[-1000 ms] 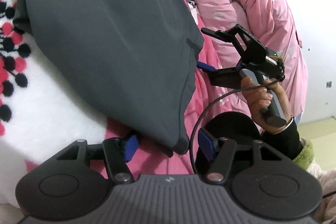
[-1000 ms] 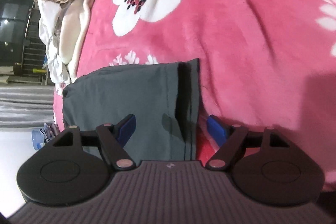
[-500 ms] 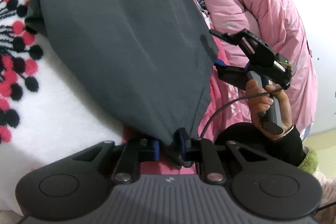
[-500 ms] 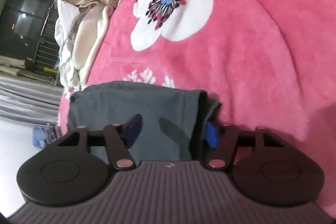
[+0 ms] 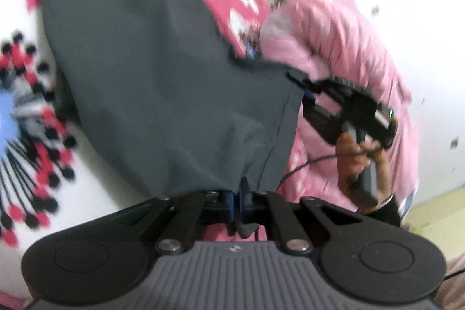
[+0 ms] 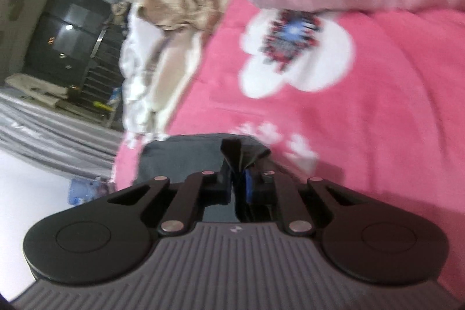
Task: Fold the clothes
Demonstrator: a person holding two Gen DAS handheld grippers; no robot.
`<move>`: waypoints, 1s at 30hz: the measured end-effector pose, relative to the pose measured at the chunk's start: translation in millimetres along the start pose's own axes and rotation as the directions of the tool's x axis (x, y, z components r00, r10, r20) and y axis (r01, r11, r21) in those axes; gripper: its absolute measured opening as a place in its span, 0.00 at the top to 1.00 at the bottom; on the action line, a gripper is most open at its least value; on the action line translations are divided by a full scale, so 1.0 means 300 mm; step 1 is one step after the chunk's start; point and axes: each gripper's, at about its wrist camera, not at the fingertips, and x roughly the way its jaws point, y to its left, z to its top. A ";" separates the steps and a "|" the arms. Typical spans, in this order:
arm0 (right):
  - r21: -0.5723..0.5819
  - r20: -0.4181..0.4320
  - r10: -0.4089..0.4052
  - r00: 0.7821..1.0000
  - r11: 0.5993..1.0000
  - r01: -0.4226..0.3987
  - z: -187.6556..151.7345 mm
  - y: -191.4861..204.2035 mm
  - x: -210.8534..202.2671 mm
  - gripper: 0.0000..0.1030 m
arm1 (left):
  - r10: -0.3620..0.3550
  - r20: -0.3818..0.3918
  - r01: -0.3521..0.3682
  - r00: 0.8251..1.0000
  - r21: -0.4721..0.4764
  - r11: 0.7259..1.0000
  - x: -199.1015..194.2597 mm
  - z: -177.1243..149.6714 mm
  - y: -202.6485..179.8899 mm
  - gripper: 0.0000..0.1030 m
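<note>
Dark grey garment point(image 5: 162, 71) spread over pink flowered blanket point(image 6: 377, 118), near edge lifted. Left gripper point(image 5: 237, 201): fingers pressed together, pinching near corner of cloth. Right gripper point(image 6: 239, 179): jaws closing, bunched fold of garment point(image 6: 232, 153) caught between them at other near corner. Pink quilt point(image 5: 343, 54) heaped at far right.

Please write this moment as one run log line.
left gripper: shut on dark grey garment | right gripper: closing on garment corner | surface: pink blanket
</note>
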 end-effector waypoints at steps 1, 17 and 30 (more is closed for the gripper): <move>-0.015 0.001 0.020 1.000 1.000 -0.020 0.011 0.033 0.008 0.93 | -0.007 0.029 0.008 1.000 -0.018 1.000 -0.022 0.018 0.007 0.96; -0.238 -0.136 0.124 0.983 0.959 -0.154 0.110 0.511 0.484 0.95 | 0.086 0.441 0.018 0.893 -0.225 0.974 -0.300 0.328 0.240 0.96; -0.316 -0.220 0.128 0.967 0.928 -0.195 0.110 0.699 0.854 0.95 | 0.131 0.532 0.073 0.836 -0.344 0.936 -0.347 0.481 0.487 0.97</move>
